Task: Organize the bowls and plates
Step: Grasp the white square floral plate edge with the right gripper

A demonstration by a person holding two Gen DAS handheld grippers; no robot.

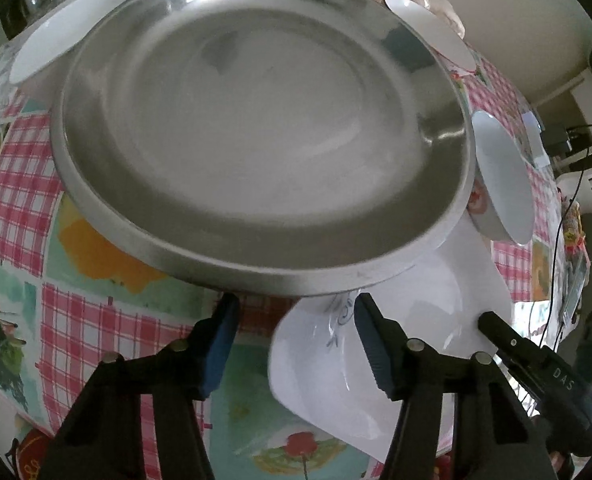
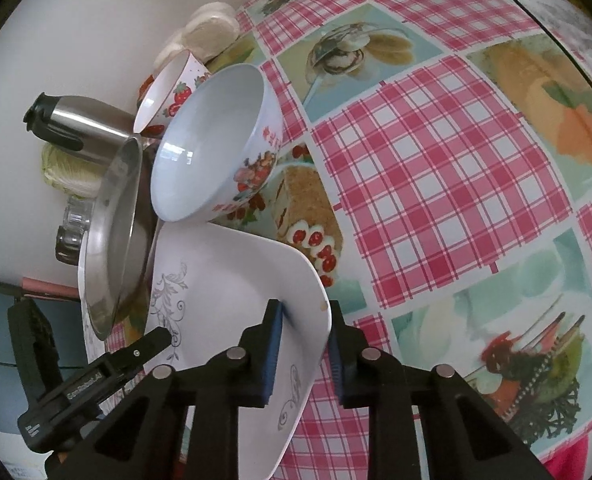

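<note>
A steel plate [image 1: 256,128] fills the left wrist view, resting partly on a white square plate [image 1: 427,292]. My left gripper [image 1: 292,308] is open, its fingers just below the steel plate's near rim. In the right wrist view my right gripper [image 2: 304,320] is open, and its jaws stand either side of the white square plate's [image 2: 232,280] edge. A white bowl with fruit print [image 2: 216,140] sits beyond the plate. A smaller strawberry bowl [image 2: 172,88] stands behind it. The steel plate [image 2: 112,236] is at the left.
The table carries a pink-checked picture cloth [image 2: 435,160]. A steel kettle [image 2: 76,128], a glass jar [image 2: 72,228] and round flatbreads [image 2: 212,28] stand by the wall. White bowls [image 1: 503,176] ring the steel plate in the left view.
</note>
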